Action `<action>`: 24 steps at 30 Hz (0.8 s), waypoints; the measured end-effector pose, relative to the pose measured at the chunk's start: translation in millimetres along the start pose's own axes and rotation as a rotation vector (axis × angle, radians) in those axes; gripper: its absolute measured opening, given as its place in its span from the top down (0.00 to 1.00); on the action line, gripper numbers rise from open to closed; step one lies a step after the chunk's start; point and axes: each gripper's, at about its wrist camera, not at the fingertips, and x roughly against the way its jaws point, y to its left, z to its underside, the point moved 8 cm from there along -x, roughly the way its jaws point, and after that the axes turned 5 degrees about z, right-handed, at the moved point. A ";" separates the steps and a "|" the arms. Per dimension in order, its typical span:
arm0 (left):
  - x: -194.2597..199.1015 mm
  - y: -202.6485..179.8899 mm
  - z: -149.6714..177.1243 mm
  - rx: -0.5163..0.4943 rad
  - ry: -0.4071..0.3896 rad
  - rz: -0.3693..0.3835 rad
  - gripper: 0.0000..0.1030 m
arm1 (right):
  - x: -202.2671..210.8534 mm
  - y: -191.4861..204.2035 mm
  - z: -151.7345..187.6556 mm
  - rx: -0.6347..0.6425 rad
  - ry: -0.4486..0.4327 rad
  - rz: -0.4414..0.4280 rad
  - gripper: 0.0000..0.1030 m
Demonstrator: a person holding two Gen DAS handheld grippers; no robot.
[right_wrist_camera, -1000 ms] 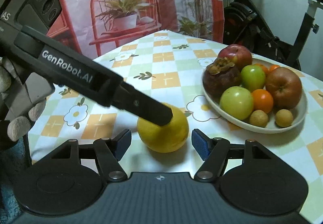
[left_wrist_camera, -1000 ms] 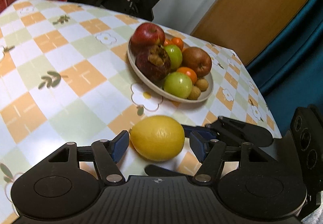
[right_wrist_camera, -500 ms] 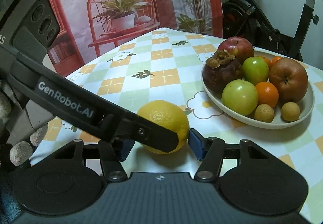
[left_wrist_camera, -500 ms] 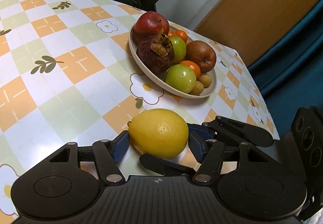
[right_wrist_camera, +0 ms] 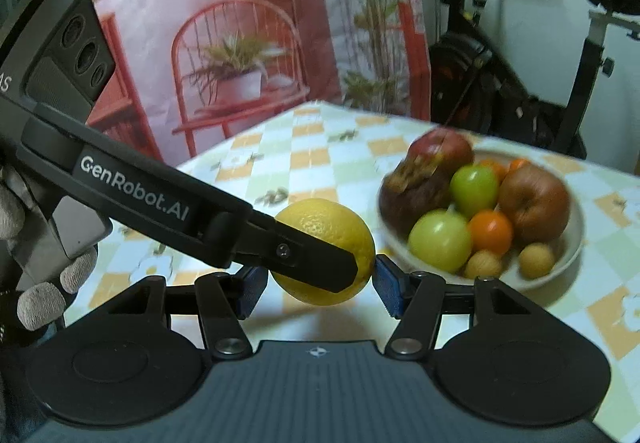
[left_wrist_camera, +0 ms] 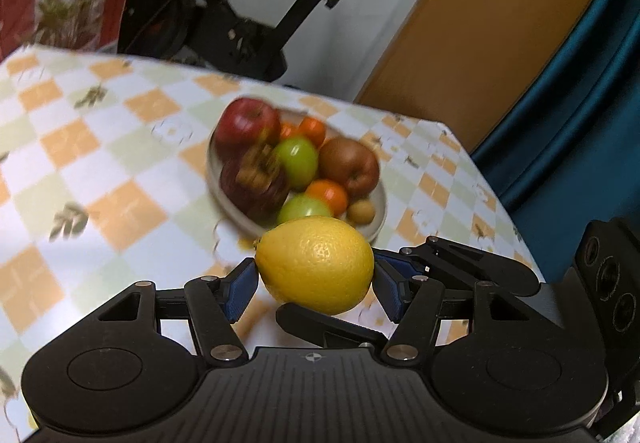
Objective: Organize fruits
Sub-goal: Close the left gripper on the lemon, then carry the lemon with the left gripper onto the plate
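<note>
We see a table [left_wrist_camera: 100, 179] under a checked orange, green and white cloth with flower and leaf prints, and behind it a black exercise bike [left_wrist_camera: 256, 19] against a pale wall, a printed backdrop [right_wrist_camera: 240, 43] showing a red chair with a potted plant, a wooden panel [left_wrist_camera: 480, 43] and a teal curtain [left_wrist_camera: 580, 103]. On the table sits a pale shallow bowl [left_wrist_camera: 382, 199] of fruit, blurred in both views: a red apple [left_wrist_camera: 244, 123], a dark mangosteen [left_wrist_camera: 256, 183], a brownish-red apple [left_wrist_camera: 348, 167], two green apples [left_wrist_camera: 298, 159], small oranges [left_wrist_camera: 328, 195] and two small tan round fruits [right_wrist_camera: 536, 259], which we cannot name for certain. Nearer to us, both tools meet on one fruit — the left gripper [left_wrist_camera: 314, 289] has its blue pads [left_wrist_camera: 242, 291] pressed against the two ends of the yellow lemon [left_wrist_camera: 314, 263], and the right gripper [right_wrist_camera: 316, 287], coming from the side, closes its own pads on the same lemon [right_wrist_camera: 326, 239]. The lemon hangs clear of the cloth, just in front of the bowl's near rim. In the right wrist view a finger of the left gripper lies across the lemon's face, and a gloved hand [right_wrist_camera: 40, 271] grips that tool's handle at the left edge.
</note>
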 end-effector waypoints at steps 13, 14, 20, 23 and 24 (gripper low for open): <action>-52.6 -16.1 -53.7 -0.072 0.011 -0.022 0.37 | -15.8 -65.4 -38.7 -0.032 -0.043 0.079 0.41; -56.4 -15.3 -55.5 -0.073 0.013 -0.025 0.37 | -19.2 -68.9 -39.6 -0.031 -0.040 0.082 0.41; -71.9 -11.9 -67.9 -0.114 0.021 -0.051 0.37 | -33.6 -84.8 -40.8 -0.016 -0.032 0.100 0.41; -75.4 -8.6 -73.5 -0.115 0.016 -0.052 0.37 | -38.4 -88.7 -44.0 -0.013 -0.034 0.107 0.41; -76.3 -8.2 -74.2 -0.113 0.017 -0.051 0.36 | -39.2 -88.5 -44.3 -0.005 -0.036 0.113 0.41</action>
